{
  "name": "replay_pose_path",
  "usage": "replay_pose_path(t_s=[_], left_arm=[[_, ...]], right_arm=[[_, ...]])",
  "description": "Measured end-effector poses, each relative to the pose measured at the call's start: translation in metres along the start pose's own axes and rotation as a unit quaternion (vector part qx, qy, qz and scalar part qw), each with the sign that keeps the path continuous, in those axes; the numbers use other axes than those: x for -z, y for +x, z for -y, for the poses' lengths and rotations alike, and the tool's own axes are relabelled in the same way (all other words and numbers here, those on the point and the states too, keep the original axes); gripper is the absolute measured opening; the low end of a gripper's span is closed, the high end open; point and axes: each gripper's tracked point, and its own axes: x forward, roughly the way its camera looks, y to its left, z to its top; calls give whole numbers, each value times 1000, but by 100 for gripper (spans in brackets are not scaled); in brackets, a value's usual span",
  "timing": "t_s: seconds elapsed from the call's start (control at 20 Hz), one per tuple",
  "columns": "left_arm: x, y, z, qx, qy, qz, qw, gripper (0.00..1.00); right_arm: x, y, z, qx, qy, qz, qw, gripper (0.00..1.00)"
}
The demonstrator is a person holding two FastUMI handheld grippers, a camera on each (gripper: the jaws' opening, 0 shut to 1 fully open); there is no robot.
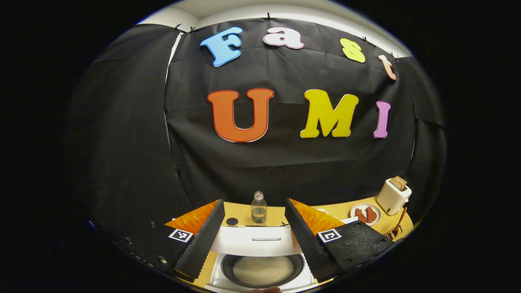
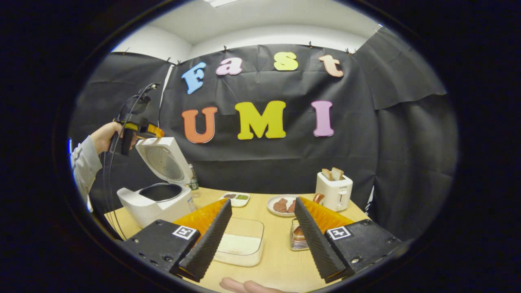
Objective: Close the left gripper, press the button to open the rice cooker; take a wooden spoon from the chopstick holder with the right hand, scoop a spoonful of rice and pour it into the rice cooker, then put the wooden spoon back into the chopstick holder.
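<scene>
The white rice cooker [image 2: 156, 203] stands open at the table's left, its lid [image 2: 165, 160] tilted up. A hand holds my left gripper [image 2: 138, 132] just above that lid. In the left gripper view, my left gripper [image 1: 253, 205] is open, looking down over the upright lid [image 1: 256, 240] into the inner pot [image 1: 262, 270], whose bottom looks pale. My right gripper [image 2: 262, 201] is open and holds nothing. Between its fingers lies a clear container of rice [image 2: 240, 242]. The chopstick holder [image 2: 298, 238] is half hidden behind the right finger, and the wooden spoon's end [image 2: 317, 198] sticks up above it.
A white toaster [image 2: 334, 189] with bread stands at the back right, with a plate of meat [image 2: 281, 204] and a small dish [image 2: 236, 198] beside it. A water bottle [image 1: 259, 207] stands behind the cooker. The chopstick holder [image 1: 394, 231] sits below the toaster [image 1: 392, 195].
</scene>
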Motion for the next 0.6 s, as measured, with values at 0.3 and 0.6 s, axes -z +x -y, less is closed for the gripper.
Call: replay_pose_path(t_s=[0.3,0.6], left_arm=[[82,-9,15,27,-7,-93,995,92],[127,-13,21,17,3,-141,990,94]], right_arm=[[4,-4,-3,-2,-2,-4,1000,100],[11,-4,-13,-7,-5,-15,1000,100]])
